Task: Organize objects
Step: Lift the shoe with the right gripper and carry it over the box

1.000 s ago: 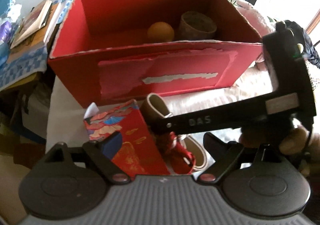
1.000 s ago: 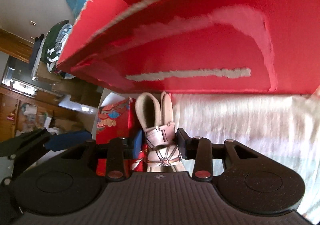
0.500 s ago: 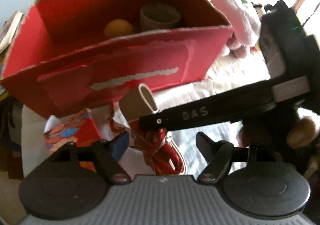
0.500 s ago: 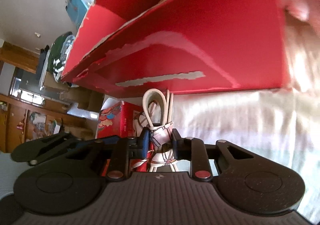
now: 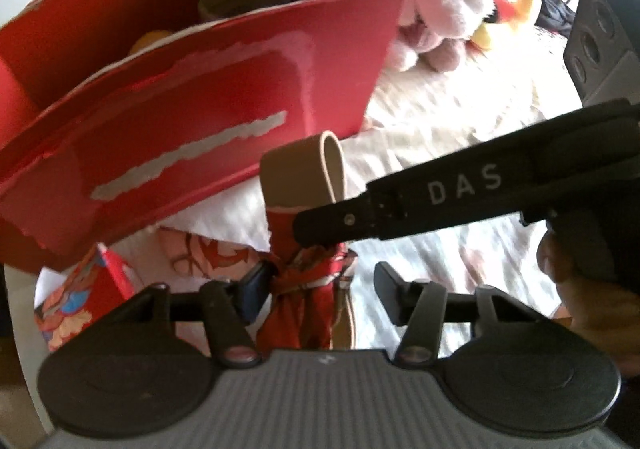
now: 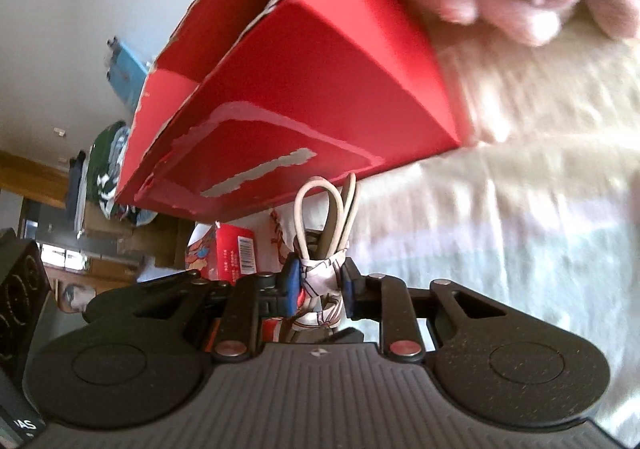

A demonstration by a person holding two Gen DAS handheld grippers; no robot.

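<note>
A beige strap bundle (image 5: 304, 173) tied with a red-and-white patterned scarf (image 5: 308, 281) is held up off the bed. My right gripper (image 6: 318, 285) is shut on the scarf-wrapped bundle (image 6: 320, 273); its beige loops (image 6: 320, 209) stick up past the fingertips. In the left wrist view the right gripper's black finger (image 5: 400, 201) crosses from the right onto the bundle. My left gripper (image 5: 320, 285) is open, with the scarf between its fingers, nearer the left one. The open red cardboard box (image 5: 192, 97) stands just behind, also in the right wrist view (image 6: 304, 89).
Inside the box are an orange ball (image 5: 150, 41) and a round tan container (image 5: 244, 1). A small red patterned box (image 5: 80, 297) lies at the left. A pink plush toy (image 5: 436, 5) lies right of the box on the cream bedspread (image 5: 460, 121).
The right gripper has lifted the bundle and carried it to the right, towards the box's right corner. The left gripper followed it, leaving the small patterned box behind at the left.
</note>
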